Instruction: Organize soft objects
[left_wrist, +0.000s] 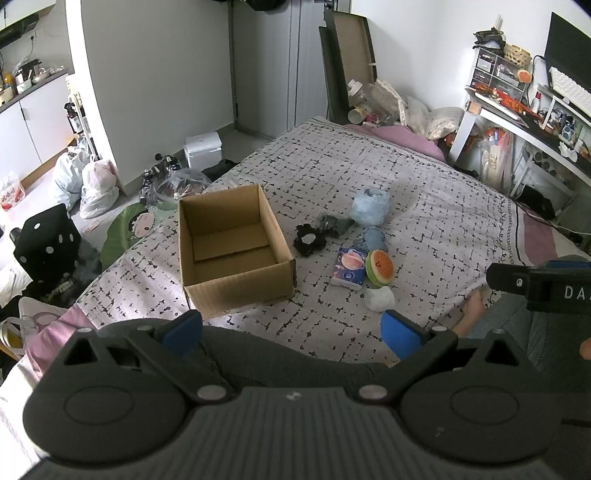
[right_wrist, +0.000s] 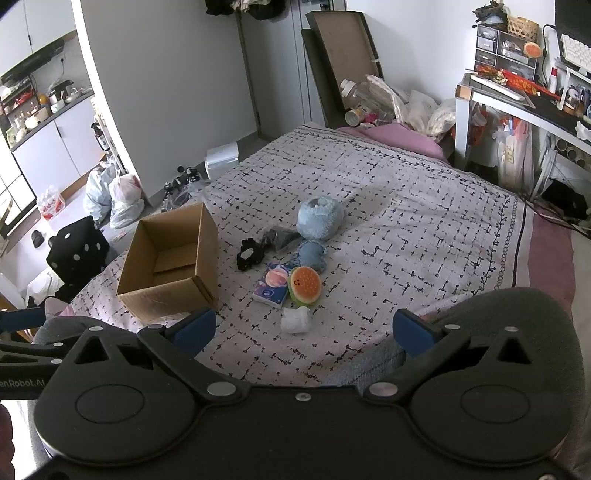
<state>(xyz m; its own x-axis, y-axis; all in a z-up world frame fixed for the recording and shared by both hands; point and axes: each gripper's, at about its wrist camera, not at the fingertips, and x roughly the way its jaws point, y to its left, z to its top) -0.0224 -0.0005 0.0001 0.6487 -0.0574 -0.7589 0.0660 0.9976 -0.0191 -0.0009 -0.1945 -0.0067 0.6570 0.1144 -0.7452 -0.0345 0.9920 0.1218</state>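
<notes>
Soft objects sit clustered mid-bed ahead of my tools: a white wad (right_wrist: 294, 319) nearest, then the watermelon plush (right_wrist: 305, 284) touching a tissue pack (right_wrist: 271, 289), a black scrunchie (right_wrist: 248, 254) and a blue plush (right_wrist: 319, 218) farther off. Left of them stands the cardboard box (right_wrist: 170, 264), holding nothing I can see. My left gripper (left_wrist: 291, 332) and right gripper (right_wrist: 302, 330) hover short of the cluster, fingers spread wide, gripping nothing.

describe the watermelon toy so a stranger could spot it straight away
On the bed, right of the open cardboard box, lies a cluster of soft things. The watermelon toy sits near its front, against the tissue pack: the only orange face with a green rim.
</notes>
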